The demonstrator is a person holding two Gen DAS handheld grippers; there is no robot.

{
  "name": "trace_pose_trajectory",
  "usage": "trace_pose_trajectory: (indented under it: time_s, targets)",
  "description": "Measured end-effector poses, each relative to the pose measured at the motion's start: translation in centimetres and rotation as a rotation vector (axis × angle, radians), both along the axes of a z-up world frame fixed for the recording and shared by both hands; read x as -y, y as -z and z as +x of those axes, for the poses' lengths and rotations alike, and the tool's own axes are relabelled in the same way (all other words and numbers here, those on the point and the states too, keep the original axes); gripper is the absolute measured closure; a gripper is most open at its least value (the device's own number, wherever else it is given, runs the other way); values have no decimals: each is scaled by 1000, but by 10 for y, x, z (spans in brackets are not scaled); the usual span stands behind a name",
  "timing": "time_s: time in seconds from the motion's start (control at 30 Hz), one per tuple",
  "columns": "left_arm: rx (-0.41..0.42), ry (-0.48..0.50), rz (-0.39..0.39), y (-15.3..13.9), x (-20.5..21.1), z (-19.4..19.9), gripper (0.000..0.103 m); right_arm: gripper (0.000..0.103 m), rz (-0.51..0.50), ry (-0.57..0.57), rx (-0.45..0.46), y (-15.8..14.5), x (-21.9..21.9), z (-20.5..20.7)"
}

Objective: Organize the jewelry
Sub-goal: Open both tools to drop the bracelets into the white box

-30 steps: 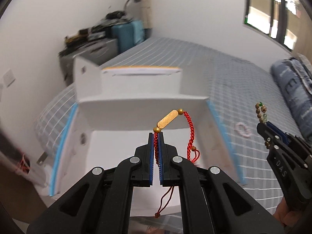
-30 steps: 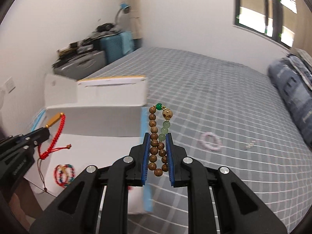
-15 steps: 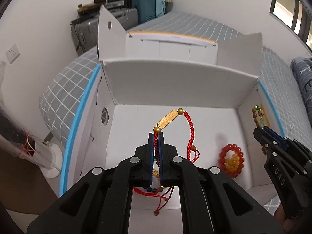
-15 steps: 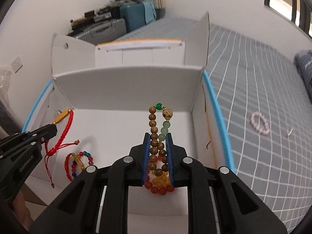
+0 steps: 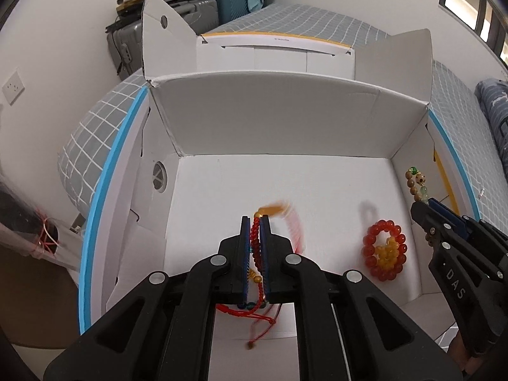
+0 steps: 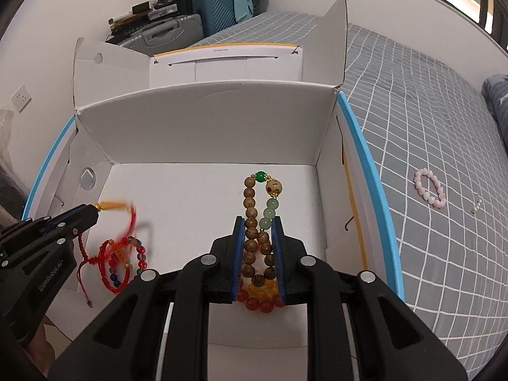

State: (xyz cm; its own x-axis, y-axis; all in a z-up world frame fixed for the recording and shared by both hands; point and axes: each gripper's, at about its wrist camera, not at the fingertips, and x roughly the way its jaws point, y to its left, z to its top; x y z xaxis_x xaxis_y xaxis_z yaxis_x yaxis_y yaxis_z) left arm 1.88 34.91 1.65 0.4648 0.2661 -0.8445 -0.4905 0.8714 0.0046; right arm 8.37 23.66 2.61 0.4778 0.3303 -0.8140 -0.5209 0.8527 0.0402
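bracelets in box on bed

The left gripper was matte black plastic, its two forked links spreading back toward the camera, each ending in a round silver screw head. Its fingers were narrow black bars lined on their inner faces with blue ribbed pads. Seen from the other side, its body carried small white lettering (something like "GenRoboAI", hard to read at that angle). The right gripper was built the same way: black links, silver screws, blue-padded fingers. Along its flank the letters "DAS" were embossed, with two small screws nearby. A sliver of a bare hand showed beneath it.
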Motion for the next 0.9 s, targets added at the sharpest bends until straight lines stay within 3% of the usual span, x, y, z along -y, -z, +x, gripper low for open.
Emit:
trace_pose_trajectory:
  time_s: [0.07,0.2,0.4,0.5,0.9]
  targets:
    - [1,-8,0,-1,-1,0,94,83,-3,-2,2,0,-2,0]
    - [23,-41,17,-9,-5,-5,63,59,-5,4,28,-5,-3,-5]
    - [53,-65,35,-19,-5,-11,39,28,27,23,72,-21,5,-10]
    - [65,-72,30,-21,-5,-13,36,19,22,43,95,-26,8,-11]
    - [103,-57,28,-36,12,-8,29,17,29,79,126,-39,29,-13]
